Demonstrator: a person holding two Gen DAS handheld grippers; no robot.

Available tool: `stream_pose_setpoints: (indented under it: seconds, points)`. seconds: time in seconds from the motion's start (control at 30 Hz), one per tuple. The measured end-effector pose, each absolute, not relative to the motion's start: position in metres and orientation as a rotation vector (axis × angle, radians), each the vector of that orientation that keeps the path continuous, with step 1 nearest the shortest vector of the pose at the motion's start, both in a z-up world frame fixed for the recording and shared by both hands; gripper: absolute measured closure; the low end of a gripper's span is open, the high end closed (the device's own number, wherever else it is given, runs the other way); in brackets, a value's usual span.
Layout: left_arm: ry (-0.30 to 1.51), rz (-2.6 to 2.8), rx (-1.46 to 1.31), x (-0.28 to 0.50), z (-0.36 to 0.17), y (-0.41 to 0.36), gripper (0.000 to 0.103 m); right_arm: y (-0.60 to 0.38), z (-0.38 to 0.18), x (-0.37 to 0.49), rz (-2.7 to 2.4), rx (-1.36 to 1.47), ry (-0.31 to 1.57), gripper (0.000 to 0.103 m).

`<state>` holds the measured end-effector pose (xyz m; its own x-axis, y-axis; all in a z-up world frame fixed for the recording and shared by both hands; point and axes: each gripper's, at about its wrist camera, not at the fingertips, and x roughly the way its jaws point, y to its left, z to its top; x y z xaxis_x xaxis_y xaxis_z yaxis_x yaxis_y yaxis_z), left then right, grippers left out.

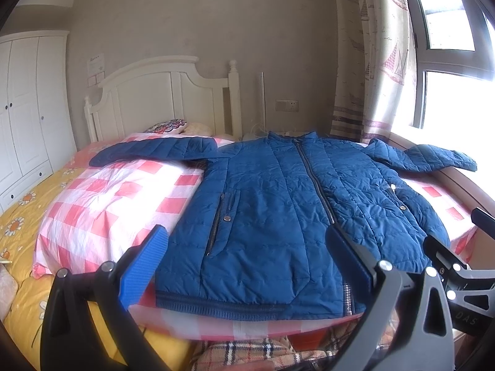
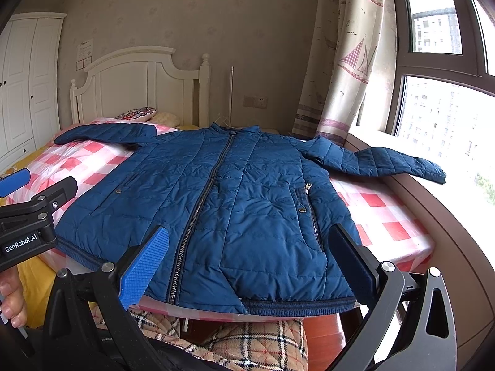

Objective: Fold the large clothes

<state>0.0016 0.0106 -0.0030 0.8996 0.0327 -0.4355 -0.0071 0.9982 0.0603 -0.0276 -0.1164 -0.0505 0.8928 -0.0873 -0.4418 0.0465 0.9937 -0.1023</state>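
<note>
Nearest the lens in both wrist views are the grippers themselves: the left gripper (image 1: 247,266) and the right gripper (image 2: 250,266) each hover over the hem end of the bed with fingers spread wide apart and nothing between them, a posture that suits an approach not yet committed to a grab. Beneath them a plaid blanket (image 2: 263,340) hangs at the bed's foot. Moving from the left, a white wardrobe (image 1: 24,117) stands by the wall, then a yellow flowered sheet (image 1: 27,216) and the pink-and-white checked quilt (image 1: 102,204) that serves as the folding surface. On it the blue quilted jacket (image 1: 272,204) lies face up, zipped shut, collar toward the white headboard (image 1: 161,95), evidently flattened so its seams give clean fold lines. Its left-hand sleeve (image 1: 154,150) stretches out over the quilt; the right-hand sleeve (image 2: 386,160) reaches onto the window ledge (image 2: 433,204) beside the sailboat curtain (image 2: 346,61), spread wide probably so each can be turned inward first. No fold appears begun yet.
</note>
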Motion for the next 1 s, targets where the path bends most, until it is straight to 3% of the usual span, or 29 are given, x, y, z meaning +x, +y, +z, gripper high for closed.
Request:
stream_pose_setpoints:
  seconds: [1.0]
  points:
    - [0.448,0.037,0.034,-0.0051,0.0027,0.0144,0.002,-0.1162,-0.0489,-0.0261,-0.064,-0.089,0.468,0.004]
